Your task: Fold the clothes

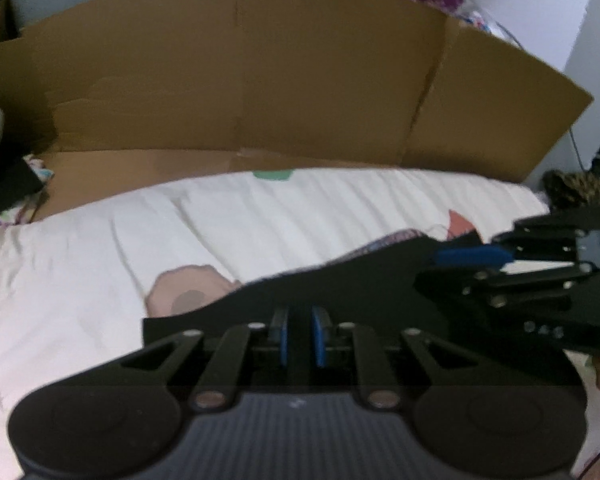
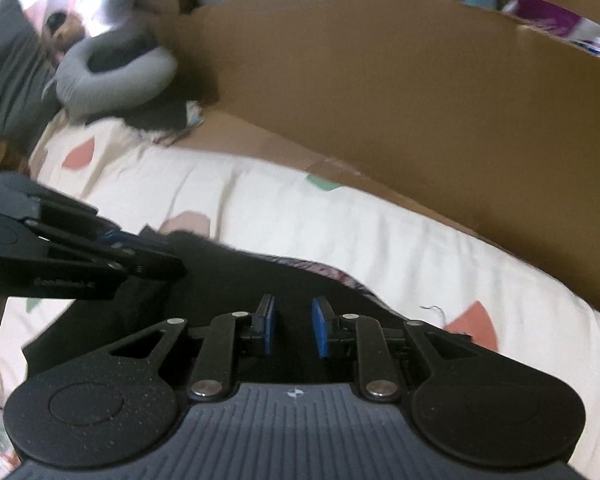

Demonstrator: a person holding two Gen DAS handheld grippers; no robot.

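Observation:
A black garment (image 1: 340, 288) with a patterned inner edge hangs stretched between my two grippers above the bed. In the left wrist view my left gripper (image 1: 300, 340) is shut, its blue pads pinching a thin strip of the black cloth. My right gripper (image 1: 444, 264) comes in from the right and clamps the garment's other end. From the right wrist camera, the right gripper (image 2: 293, 330) has its pads a little apart with a thicker fold of the black garment (image 2: 236, 276) between them. The left gripper (image 2: 168, 266) bites the cloth at the left.
A white quilt (image 1: 100, 260) with pastel shapes covers the bed under the garment. A tall cardboard wall (image 1: 260, 80) stands right behind the bed. A grey neck pillow (image 2: 112, 76) and dark pillows lie at the far left end.

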